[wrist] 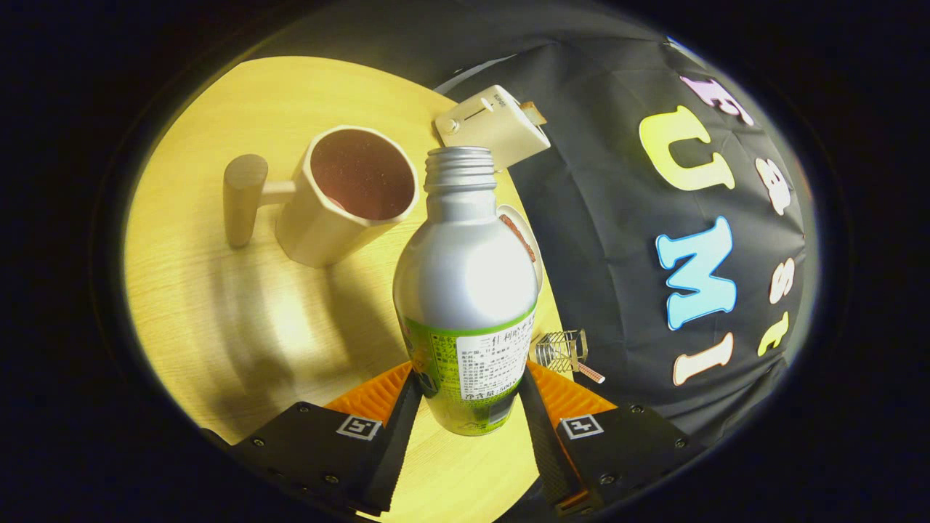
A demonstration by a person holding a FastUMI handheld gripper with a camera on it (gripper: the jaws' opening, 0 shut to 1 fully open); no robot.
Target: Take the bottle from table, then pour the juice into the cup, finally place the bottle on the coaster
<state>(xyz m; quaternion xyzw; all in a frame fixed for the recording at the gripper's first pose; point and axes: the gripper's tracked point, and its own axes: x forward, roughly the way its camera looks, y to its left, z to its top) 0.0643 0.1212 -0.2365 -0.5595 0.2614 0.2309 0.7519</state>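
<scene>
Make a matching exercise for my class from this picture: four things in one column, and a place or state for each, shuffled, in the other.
Things:
1. bottle
2. cup
3. toaster
4. wire rack

Places or states:
A. at the table's far edge, beyond the bottle's open neck
B. held between the fingers of the hand-held gripper, cap off
C. small, beside the bottle's base at the table's edge
D. beyond the fingers, dark inside, long handle

Pairs: 1-B, 2-D, 3-A, 4-C

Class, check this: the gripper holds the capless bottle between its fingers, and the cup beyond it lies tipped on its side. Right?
Not quite. The gripper view shows the cup standing upright on the table, not on its side. The rest holds: the gripper grips the capless bottle between its fingers.
</scene>
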